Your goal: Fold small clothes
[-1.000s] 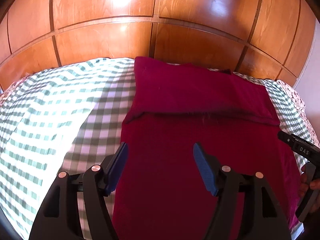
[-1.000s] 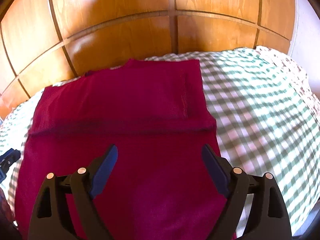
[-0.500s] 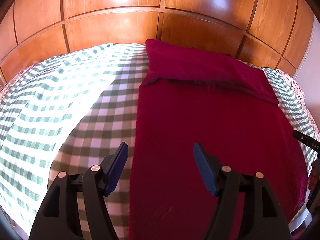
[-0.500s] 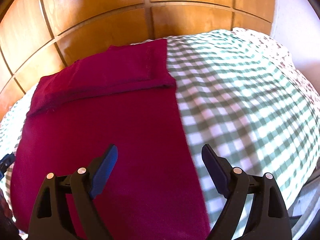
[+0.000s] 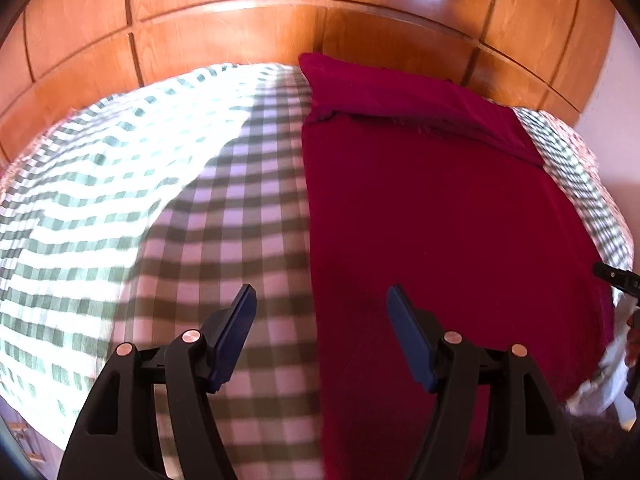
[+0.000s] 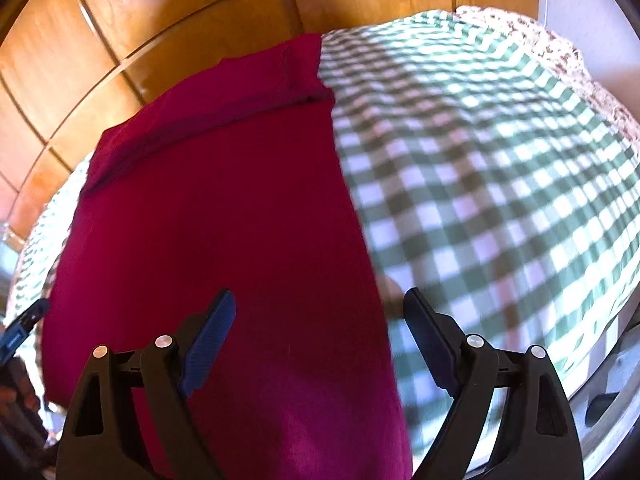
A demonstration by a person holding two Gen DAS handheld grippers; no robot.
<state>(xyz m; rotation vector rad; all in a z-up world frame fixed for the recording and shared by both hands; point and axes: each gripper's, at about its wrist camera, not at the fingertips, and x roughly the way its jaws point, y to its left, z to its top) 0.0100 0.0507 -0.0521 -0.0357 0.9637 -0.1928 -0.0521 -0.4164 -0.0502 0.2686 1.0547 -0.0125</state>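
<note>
A dark red garment (image 5: 440, 216) lies flat on a green-and-white checked cloth (image 5: 160, 208), its far end folded over into a band (image 5: 420, 100). My left gripper (image 5: 320, 300) hovers open above the garment's left edge, one finger over the checks and one over the red cloth, nothing between them. In the right wrist view the same garment (image 6: 216, 216) fills the left half. My right gripper (image 6: 318, 304) stands open over its right edge, empty. The right gripper's tip (image 5: 616, 276) shows at the far right of the left wrist view.
The checked cloth (image 6: 500, 168) covers a table that stands against a wooden panelled wall (image 5: 280, 12). A flowered cloth edge (image 6: 580, 60) peeks out at the far right. A hand (image 6: 20, 392) and the left gripper's tip (image 6: 24, 320) show at the left border.
Both grippers have drawn back toward the near end and apart, the left sliding to the garment's left edge, the right to its right edge. Both stay open.
</note>
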